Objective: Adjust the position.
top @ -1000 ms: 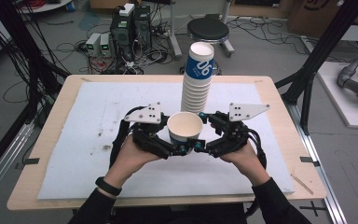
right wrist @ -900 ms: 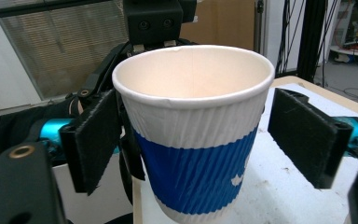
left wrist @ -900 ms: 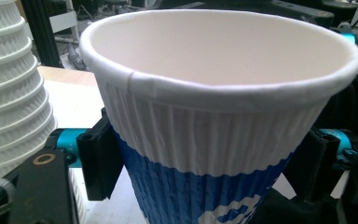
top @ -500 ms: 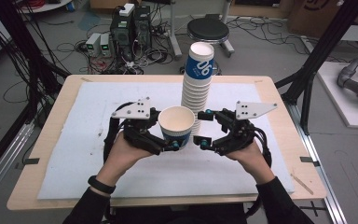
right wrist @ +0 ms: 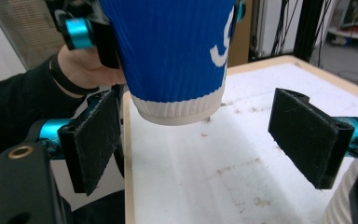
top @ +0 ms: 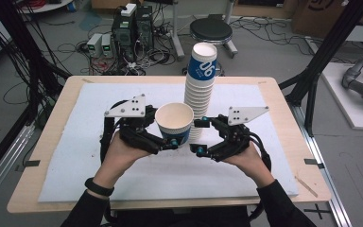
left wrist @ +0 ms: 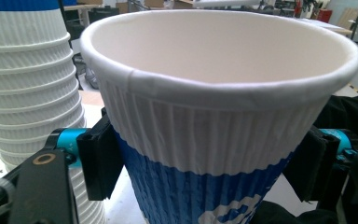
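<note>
A person at a table (top: 52, 142) works a hand-held gripper in each hand. The left gripper (top: 168, 142) has its jaws clenched on a single paper cup (top: 174, 124), white above and blue below, pressing the blue band from both sides and holding it upright, clear of the white mat (top: 123, 189). The cup hangs just in front of a tall stack of cups (top: 199, 90), apart from it.

The right gripper (top: 197, 137) sits just beside the cup with its jaws released; in the right gripper view its pads flank the space below the cup's base without touching.

To do this step well, the left hand should keep the cup level and squeeze gently, since the ribbed paper wall likely dents easily, and steer clear of the stack so it does not topple.

Compared with a second ago, the cup is higher and slightly further left. The right jaws have just been opening, with nothing pressed between them.
</note>
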Demonstrator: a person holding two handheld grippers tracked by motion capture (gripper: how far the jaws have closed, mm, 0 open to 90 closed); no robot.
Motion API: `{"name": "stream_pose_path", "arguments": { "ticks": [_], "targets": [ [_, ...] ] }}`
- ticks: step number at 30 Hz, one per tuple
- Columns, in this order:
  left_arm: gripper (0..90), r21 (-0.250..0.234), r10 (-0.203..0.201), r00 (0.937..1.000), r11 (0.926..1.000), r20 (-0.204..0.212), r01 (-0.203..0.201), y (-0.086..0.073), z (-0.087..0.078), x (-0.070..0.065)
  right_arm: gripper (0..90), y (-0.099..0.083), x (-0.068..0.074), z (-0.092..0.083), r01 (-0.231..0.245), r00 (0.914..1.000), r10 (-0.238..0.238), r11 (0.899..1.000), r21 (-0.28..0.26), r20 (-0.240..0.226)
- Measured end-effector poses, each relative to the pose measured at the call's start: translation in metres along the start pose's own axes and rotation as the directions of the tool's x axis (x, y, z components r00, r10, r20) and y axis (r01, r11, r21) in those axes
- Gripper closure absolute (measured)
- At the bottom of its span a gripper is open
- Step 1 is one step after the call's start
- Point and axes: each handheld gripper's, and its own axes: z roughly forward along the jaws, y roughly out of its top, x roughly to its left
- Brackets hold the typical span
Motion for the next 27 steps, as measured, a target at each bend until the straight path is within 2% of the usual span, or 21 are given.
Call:
{"name": "stream_pose_path", "arguments": {
  "ticks": [12, 19, 26, 27],
  "targets": [
    [24.7, 0.017, -0.007, 1.0, 0.9998, 0.004, 0.007, 0.0, 0.01, -0.003, 17.2, -0.005, 0.005, 0.018, 0.004, 1.0, -0.004, 0.999, 0.034, 0.001],
    [24.7, 0.027, -0.012, 0.9999, 0.9996, 0.006, 0.011, -0.002, 0.016, -0.005, 17.4, -0.005, 0.006, 0.022, 0.001, 1.0, 0.0, 1.0, 0.027, -0.003],
    [24.7, 0.03, -0.014, 0.9999, 0.9994, 0.007, 0.014, -0.002, 0.017, -0.005, 28.8, -0.006, 0.008, 0.023, 0.008, 0.9999, -0.008, 0.999, 0.031, -0.014],
    [24.6, 0.027, -0.017, 0.9998, 0.9995, 0.008, 0.017, -0.003, 0.017, -0.005, 29.0, -0.006, 0.007, 0.023, 0.022, 0.9997, -0.022, 0.999, 0.027, -0.012]
  ]
}}
